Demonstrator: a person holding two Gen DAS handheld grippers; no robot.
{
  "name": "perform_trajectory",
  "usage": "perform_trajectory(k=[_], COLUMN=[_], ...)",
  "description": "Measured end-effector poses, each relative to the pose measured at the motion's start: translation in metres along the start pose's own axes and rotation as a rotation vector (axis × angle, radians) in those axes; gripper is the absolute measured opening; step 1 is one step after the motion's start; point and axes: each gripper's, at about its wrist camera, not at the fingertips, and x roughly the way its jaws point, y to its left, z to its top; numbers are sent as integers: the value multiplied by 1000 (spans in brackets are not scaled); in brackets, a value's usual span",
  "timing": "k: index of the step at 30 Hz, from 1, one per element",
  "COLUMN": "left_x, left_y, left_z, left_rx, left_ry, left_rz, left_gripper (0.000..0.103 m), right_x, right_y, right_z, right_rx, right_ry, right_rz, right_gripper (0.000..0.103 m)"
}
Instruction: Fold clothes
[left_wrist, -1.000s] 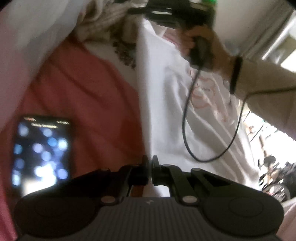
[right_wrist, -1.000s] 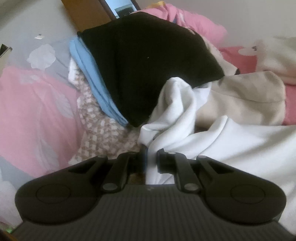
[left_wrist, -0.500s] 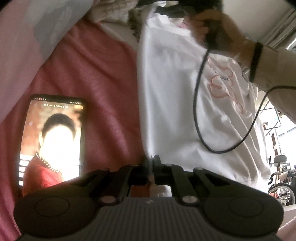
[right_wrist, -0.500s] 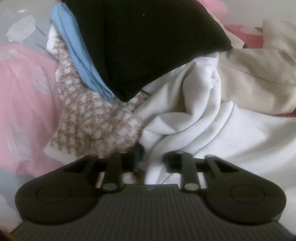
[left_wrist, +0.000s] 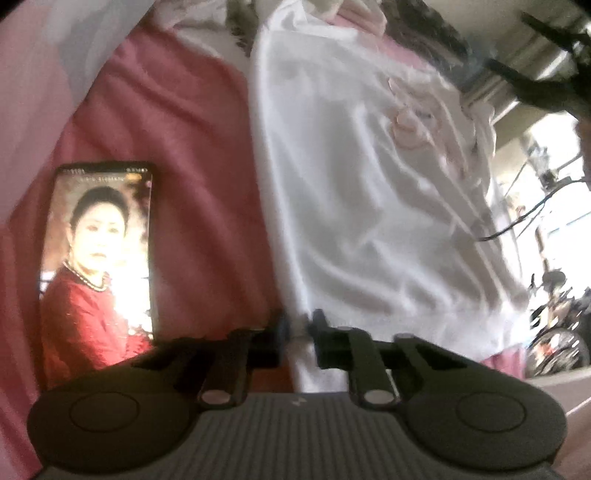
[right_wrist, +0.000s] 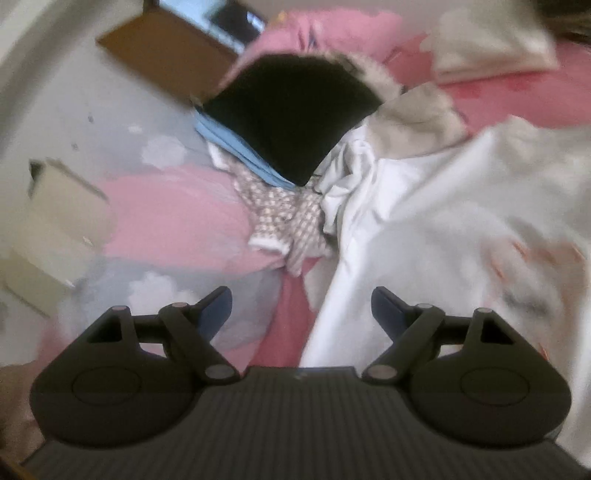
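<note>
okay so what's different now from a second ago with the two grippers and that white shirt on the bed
The right gripper has just been opening and now stands wide with nothing between its fingers; it let go of the white printed shirt and pulled back from the pile of clothes topped by a black garment. In the left view, the hand holding it has left the shirt. The left gripper stays shut on the shirt's hem, and the lit phone still lies on the red blanket.

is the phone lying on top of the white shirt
No, the phone lies on the red bedcover, beside the white shirt and apart from it.

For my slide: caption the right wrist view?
Right gripper, jaws open, above white shirt beside piled clothes.
</note>
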Motion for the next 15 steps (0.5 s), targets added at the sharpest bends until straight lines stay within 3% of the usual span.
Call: perform_trajectory(k=[3,7,8,10,13,15], left_x=[-3,2,2,-1,-4,-4], left_y=[-14,-23,-24,-28,-32,-35], left_z=[1,3,5,5,2,-1], left_rx=[82,145,144,163,183,183], left_ry=[33,92,98,105,110,119], left_rz=[66,128,132,152,184,203], left_gripper=[7,8,10,15,16,15], right_x=[-64,-112,-112,-101,-66,-40], right_y=[-6,-19,-24,-30,-30,-28], right_z=[-48,-103,-112,-126,-143,-153], right_rx=[40,79,83,63,-16,-77], right_ry=[-63,-113,-104,-64,29,91], right_rz=[-12,-116,-158,-228,-254,-254], right_gripper=[83,80,78,58,37,34])
